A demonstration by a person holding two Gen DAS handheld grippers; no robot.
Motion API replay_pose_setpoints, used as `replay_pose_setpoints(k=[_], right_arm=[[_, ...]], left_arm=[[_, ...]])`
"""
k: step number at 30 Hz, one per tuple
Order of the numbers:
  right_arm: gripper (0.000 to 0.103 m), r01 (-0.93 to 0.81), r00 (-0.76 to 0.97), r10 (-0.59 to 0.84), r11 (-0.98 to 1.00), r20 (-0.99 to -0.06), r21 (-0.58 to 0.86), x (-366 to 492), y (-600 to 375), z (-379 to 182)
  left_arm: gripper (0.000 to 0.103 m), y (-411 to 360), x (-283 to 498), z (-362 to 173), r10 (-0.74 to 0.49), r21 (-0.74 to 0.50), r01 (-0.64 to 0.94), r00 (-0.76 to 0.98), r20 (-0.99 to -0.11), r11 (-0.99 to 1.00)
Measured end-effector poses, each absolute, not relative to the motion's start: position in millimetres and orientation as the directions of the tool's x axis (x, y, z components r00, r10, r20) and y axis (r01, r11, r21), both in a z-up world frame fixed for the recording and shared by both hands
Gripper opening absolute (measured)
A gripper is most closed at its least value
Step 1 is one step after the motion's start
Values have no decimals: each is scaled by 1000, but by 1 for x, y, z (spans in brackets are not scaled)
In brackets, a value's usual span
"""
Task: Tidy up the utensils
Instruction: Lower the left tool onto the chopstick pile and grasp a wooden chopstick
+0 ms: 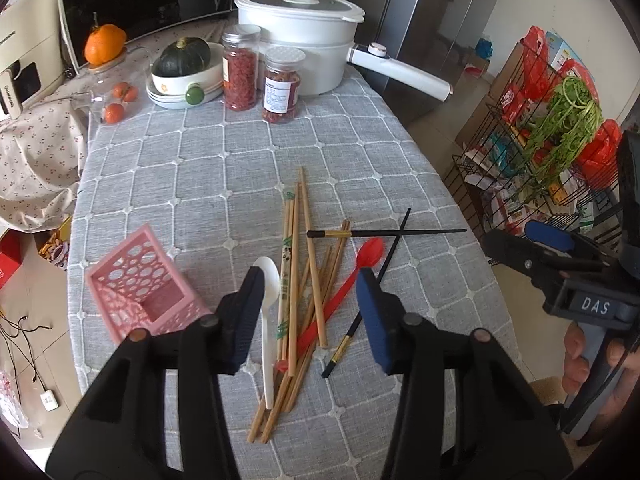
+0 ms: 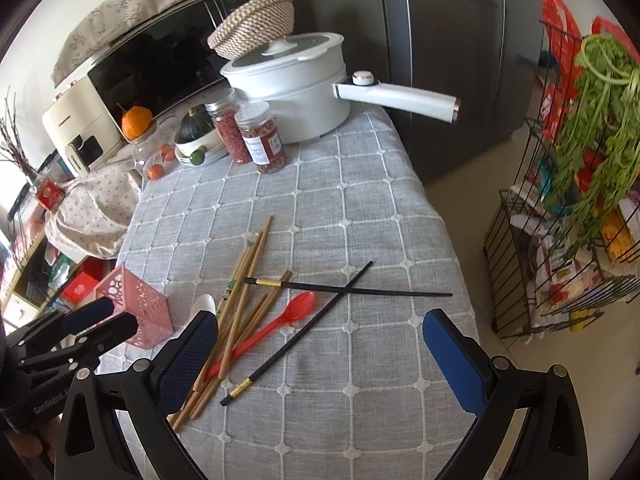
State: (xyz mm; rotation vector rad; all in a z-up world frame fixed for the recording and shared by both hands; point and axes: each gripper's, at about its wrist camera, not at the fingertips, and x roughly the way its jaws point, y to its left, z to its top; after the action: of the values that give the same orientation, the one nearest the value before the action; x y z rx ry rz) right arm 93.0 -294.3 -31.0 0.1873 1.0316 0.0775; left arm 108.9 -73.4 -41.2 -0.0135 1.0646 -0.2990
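Note:
A pink perforated utensil holder stands upright on the grey checked tablecloth. Beside it lies a loose pile: several bamboo chopsticks, a white spoon, a red spoon and two crossed black chopsticks. My left gripper is open and empty, hovering over the pile. My right gripper is open and empty, above the table's near right part; it also shows at the right edge of the left wrist view.
At the back stand a white pot with a long handle, two jars of red contents, a bowl with a dark squash, oranges and a microwave. A wire rack with greens stands right of the table.

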Motion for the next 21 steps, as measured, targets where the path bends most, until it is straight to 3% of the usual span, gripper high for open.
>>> replay_pose_setpoints(k=[2, 8, 21], right_arm=[[100, 48, 490, 154, 978, -858, 202, 98, -306, -39], [95, 117, 457, 126, 973, -880, 200, 109, -337, -55], [84, 191, 347, 139, 958, -928, 215, 132, -372, -101]], left_arm=[[33, -81, 127, -55, -242, -160, 227, 400, -884, 961], [11, -94, 179, -93, -261, -221, 158, 311, -914, 962], [7, -119, 242, -146, -185, -159, 127, 230, -955, 979]])
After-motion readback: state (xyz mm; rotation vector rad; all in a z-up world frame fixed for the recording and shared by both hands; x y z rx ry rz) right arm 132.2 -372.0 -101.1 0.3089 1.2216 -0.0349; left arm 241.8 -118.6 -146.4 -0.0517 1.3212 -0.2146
